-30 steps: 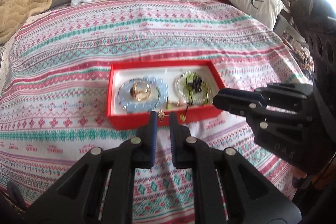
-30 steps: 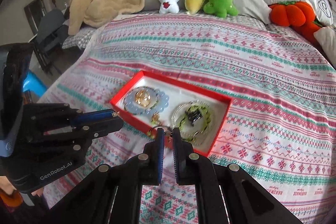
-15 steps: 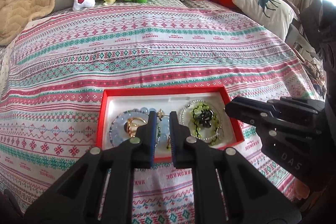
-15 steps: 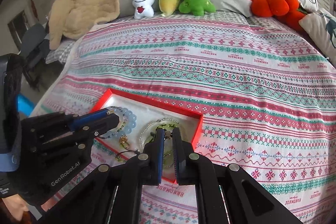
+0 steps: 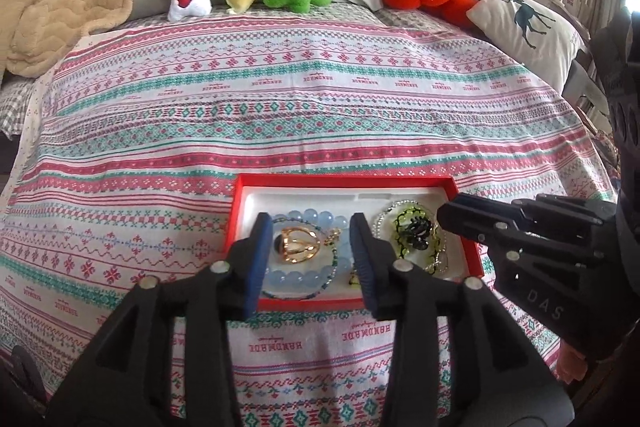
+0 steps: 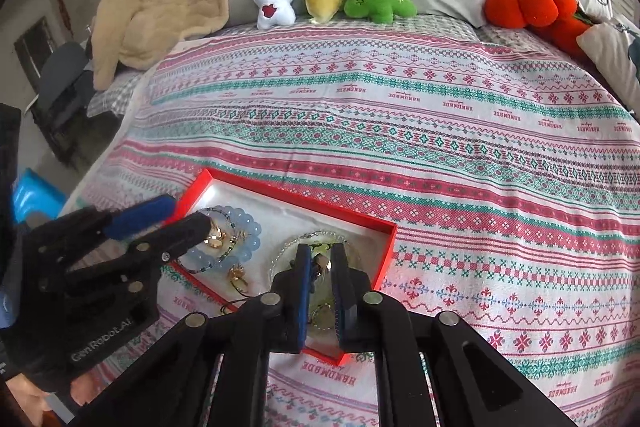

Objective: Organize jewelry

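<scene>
Red box's (image 6: 390,241) near corner hidden.

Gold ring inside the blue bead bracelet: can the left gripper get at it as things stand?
Probably yes. The left gripper is opening just above the gold ring, nothing covers it; only the blue bead bracelet encircles it.

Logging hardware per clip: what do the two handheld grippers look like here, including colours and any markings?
Both are matte black plastic with two long angular fingers, silver screw heads at the joints and blue pads on the inner faces. The left gripper carries white "GenRobot.AI" lettering on its body, readable in the right wrist view. The right gripper shows "DAS" embossed on its side in the left wrist view. No cables or sleeves show.
</scene>
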The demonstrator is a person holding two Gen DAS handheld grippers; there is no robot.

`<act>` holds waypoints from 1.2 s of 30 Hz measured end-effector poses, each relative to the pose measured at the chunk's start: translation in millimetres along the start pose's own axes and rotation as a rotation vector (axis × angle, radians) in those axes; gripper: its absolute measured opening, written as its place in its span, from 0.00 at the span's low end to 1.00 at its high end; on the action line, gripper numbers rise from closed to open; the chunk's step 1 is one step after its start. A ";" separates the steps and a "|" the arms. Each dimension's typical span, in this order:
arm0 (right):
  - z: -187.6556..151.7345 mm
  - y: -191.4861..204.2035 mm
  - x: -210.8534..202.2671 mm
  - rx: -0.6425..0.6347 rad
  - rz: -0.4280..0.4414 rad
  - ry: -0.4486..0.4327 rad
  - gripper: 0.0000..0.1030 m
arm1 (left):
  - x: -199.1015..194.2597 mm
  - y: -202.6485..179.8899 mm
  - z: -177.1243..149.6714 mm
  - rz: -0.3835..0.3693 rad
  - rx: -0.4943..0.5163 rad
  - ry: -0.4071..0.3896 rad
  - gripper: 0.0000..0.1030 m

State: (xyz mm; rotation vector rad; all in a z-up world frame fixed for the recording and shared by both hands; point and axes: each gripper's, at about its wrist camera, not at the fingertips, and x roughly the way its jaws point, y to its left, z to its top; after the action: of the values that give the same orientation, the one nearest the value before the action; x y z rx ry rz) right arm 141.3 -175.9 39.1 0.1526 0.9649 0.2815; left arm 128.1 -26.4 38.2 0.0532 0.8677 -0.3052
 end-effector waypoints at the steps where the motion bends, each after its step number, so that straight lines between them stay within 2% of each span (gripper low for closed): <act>1: -0.4 1.6 -0.7 -0.006 -0.001 0.001 0.14 | -1.6 2.1 -0.4 0.005 -0.005 -0.001 0.51; 7: -6.7 7.3 -10.0 -0.013 -0.012 0.009 0.25 | -15.2 14.7 -6.9 0.061 -0.029 0.013 0.70; 8: -7.6 7.7 -12.2 -0.011 -0.015 0.011 0.31 | -17.7 17.3 -9.1 0.073 -0.033 0.019 0.72; 9: -10.0 8.5 -15.4 -0.009 -0.021 0.014 0.43 | -20.6 20.2 -12.2 0.083 -0.039 0.023 0.75; 11: -17.4 10.0 -25.1 -0.001 -0.045 0.006 0.58 | -24.5 25.4 -21.3 0.107 -0.049 0.052 0.77; 15: -32.4 14.8 -38.8 0.001 -0.080 0.020 0.59 | -26.4 31.4 -36.8 0.135 -0.047 0.126 0.82; 17: -40.1 17.6 -44.5 0.004 -0.095 0.034 0.66 | -29.1 33.5 -43.9 0.146 -0.049 0.151 0.90; 18: -42.3 19.1 -46.5 0.003 -0.104 0.037 0.70 | -30.4 34.4 -48.3 0.152 -0.047 0.171 0.99; 19: -45.8 20.6 -49.2 0.004 -0.117 0.041 0.73 | -31.8 35.1 -50.9 0.157 -0.047 0.186 0.99; 21: -52.6 22.3 -53.7 0.006 -0.147 0.052 0.85 | -36.0 36.2 -56.6 0.165 -0.048 0.207 1.00; 25: -64.6 18.1 -52.5 0.032 -0.183 0.109 0.91 | -42.6 39.9 -64.5 0.181 -0.072 0.228 1.00; 27: -69.4 15.0 -50.8 0.046 -0.197 0.133 1.00 | -44.1 37.6 -67.9 0.191 -0.069 0.238 1.00; 36: -72.5 9.8 -49.7 0.088 -0.210 0.149 1.00 | -42.9 23.6 -71.8 0.202 -0.027 0.243 1.00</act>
State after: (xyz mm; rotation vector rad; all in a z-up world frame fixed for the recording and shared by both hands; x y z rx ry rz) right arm 53.1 -181.3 40.0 0.1103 1.1327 0.0573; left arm 55.5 18.7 22.3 0.1542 1.0979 -0.0982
